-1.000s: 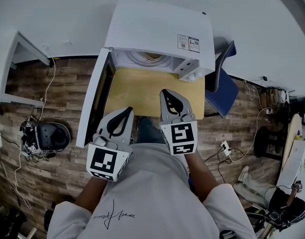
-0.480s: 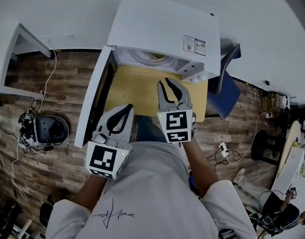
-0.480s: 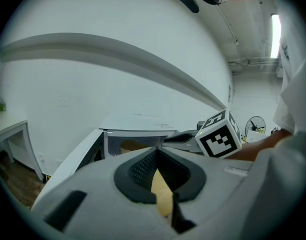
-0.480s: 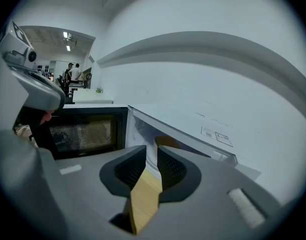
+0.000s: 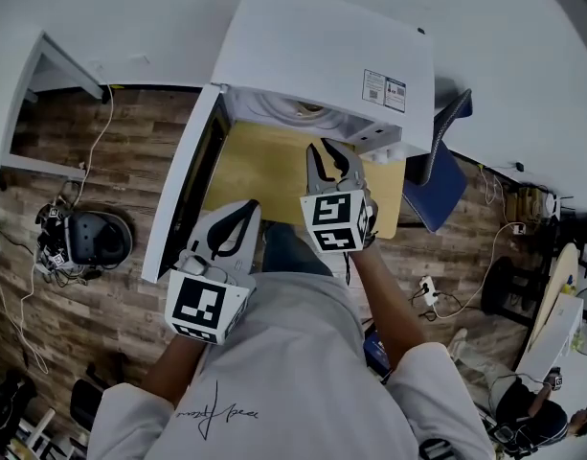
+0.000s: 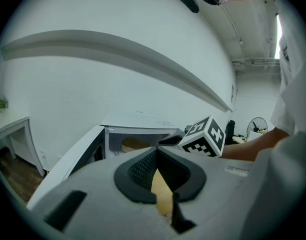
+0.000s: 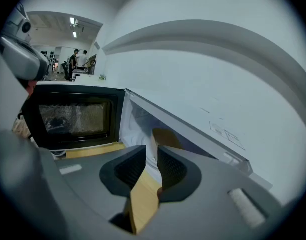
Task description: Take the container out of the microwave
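One microwave (image 5: 322, 46) sits on the bench (image 5: 264, 166); it is a smooth white box with flat sides; its one door (image 5: 183, 190) hangs wide open with a dark window in it; the bench top is plain yellow wood; one tan container (image 5: 303, 111) sits inside the microwave, and it looks round; there are two grey tongs with bumpy black pads; the left tongs (image 5: 245, 207) are pressed together with nothing in them; the right tongs (image 5: 328, 151) are near the microwave's mouth, their jaws opening with only air between; each carries one black-and-white cube.
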